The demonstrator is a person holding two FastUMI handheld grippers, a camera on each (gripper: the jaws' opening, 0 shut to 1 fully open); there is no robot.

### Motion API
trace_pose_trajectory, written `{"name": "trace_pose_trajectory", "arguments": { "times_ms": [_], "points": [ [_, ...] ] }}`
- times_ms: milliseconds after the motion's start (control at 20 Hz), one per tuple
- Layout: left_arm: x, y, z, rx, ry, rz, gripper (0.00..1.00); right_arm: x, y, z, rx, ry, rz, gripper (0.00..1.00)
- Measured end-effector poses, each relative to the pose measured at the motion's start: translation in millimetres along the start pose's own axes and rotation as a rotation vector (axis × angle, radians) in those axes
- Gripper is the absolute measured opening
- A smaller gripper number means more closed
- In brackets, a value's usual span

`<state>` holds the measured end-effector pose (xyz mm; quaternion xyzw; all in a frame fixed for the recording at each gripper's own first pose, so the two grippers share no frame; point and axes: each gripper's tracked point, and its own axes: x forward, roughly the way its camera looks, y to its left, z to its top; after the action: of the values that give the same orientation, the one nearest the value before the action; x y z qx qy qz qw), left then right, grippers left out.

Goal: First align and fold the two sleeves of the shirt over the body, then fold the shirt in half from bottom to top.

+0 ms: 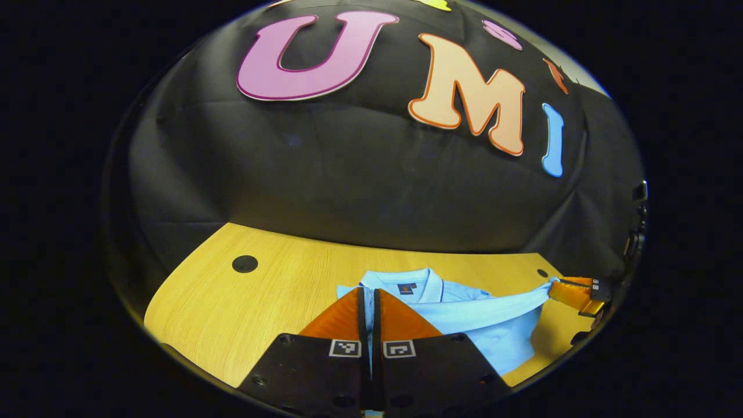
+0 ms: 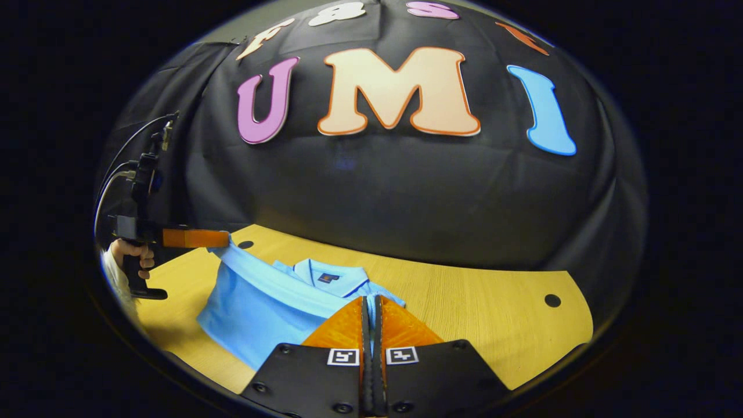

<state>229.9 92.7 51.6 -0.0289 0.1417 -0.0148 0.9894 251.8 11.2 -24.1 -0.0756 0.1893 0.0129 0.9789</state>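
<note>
Your left claw and right claw are each clamped on the light-blue polo shirt, lifting it off the wooden counter.

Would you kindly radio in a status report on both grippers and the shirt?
Left gripper shut on shirt fabric. Right gripper shut on shirt too, cloth stretched and lifted between them. Collar flat on table. Nothing in the way.

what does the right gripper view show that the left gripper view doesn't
Right gripper view: the left gripper side-on, a hand on its handle, cables above. Left gripper view: the right gripper off to the right, pinching the blue shirt. Both: that shirt on the wooden table, collar showing, each camera's own jaws shut on it.
</note>
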Motion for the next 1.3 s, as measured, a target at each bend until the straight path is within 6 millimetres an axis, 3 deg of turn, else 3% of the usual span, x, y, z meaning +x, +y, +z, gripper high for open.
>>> {"name": "trace_pose_trajectory", "arguments": {
  "times_ms": [350,600,650,700,750,800,850,950,1000,1300],
  "points": [
    [73,17,-29,0.087,0.047,0.087,0.0,77,-21,-35,0.026,0.082,-0.082,0.02],
    [100,23,-54,0.127,0.089,0.123,0.0,99,-22,-51,0.056,0.103,-0.116,0.03],
    [102,25,-59,0.13,0.1,0.128,0.01,101,-25,-55,0.057,0.113,-0.12,0.07],
    [104,27,-61,0.135,0.108,0.141,0.07,101,-28,-58,0.049,0.122,-0.125,0.11],
    [104,29,-64,0.142,0.119,0.148,0.09,101,-29,-60,0.05,0.129,-0.122,0.28],
    [101,34,-65,0.154,0.13,0.178,0.32,99,-29,-61,0.06,0.136,-0.119,0.41],
    [96,37,-67,0.159,0.146,0.2,0.54,96,-29,-62,0.072,0.138,-0.116,0.45],
    [88,40,-72,0.145,0.168,0.209,0.99,88,-36,-59,0.083,0.131,-0.128,0.82],
    [82,39,-71,0.129,0.17,0.207,0.96,83,-36,-62,0.092,0.127,-0.12,1.0],
    [27,45,-65,0.074,0.133,0.182,0.97,38,-41,-62,0.096,0.081,-0.121,1.0]
  ]
}}
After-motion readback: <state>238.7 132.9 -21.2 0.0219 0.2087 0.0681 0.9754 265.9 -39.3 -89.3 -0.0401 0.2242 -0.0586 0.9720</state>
